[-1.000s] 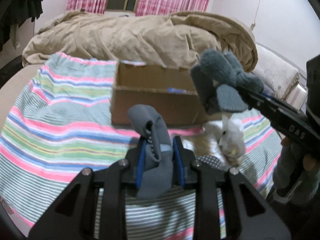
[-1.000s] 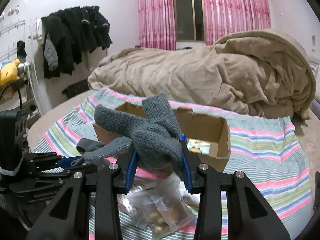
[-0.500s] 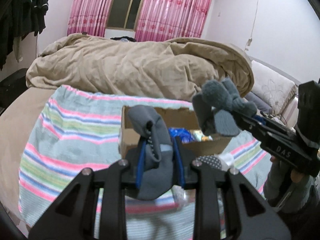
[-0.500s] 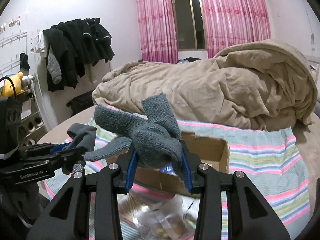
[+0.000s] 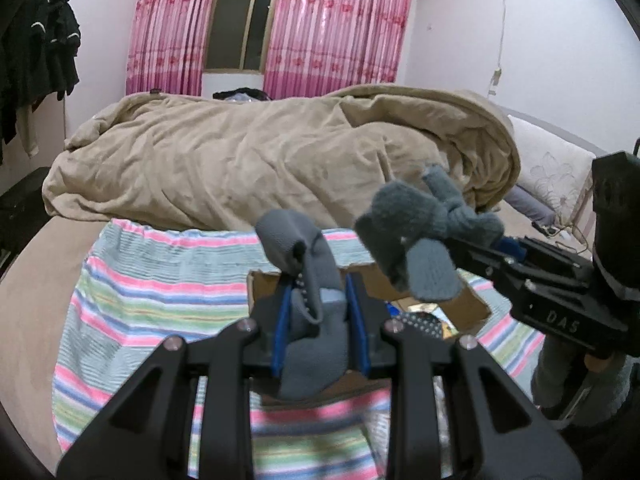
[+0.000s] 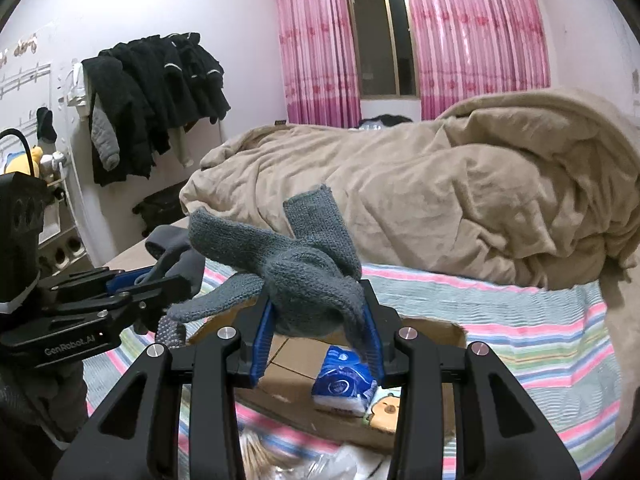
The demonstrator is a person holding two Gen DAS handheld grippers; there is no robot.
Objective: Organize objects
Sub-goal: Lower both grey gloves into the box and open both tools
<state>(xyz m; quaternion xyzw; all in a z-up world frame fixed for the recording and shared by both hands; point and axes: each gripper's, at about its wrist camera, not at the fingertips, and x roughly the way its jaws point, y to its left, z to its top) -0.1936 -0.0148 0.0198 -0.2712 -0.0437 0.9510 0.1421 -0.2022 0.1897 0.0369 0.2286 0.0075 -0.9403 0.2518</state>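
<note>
Grippers over open cardboard box (image 6: 420,412) on striped sheet (image 5: 160,300), beige duvet (image 5: 260,168) behind. Left gripper (image 5: 320,320) clenched on smooth grey glove (image 5: 312,312), cuff end drooping below the pads, upper part curling forward above them. Right gripper (image 6: 318,342) clamped on knitted grey glove (image 6: 304,276), pinched near the bunched palm, fingers splaying up and sideways. Both gloves aloft above the box, just beside each other, whether touching not discernible. Blue packet (image 6: 344,384) and small cartoon-printed item (image 6: 386,410) already inside the box. Handling, as judged: light, soft, limp fabric; no fragility; knit liable to snag or cling on the pads at release. Best hold: mid-body, through bunched layers, not a single fingertip.
</note>
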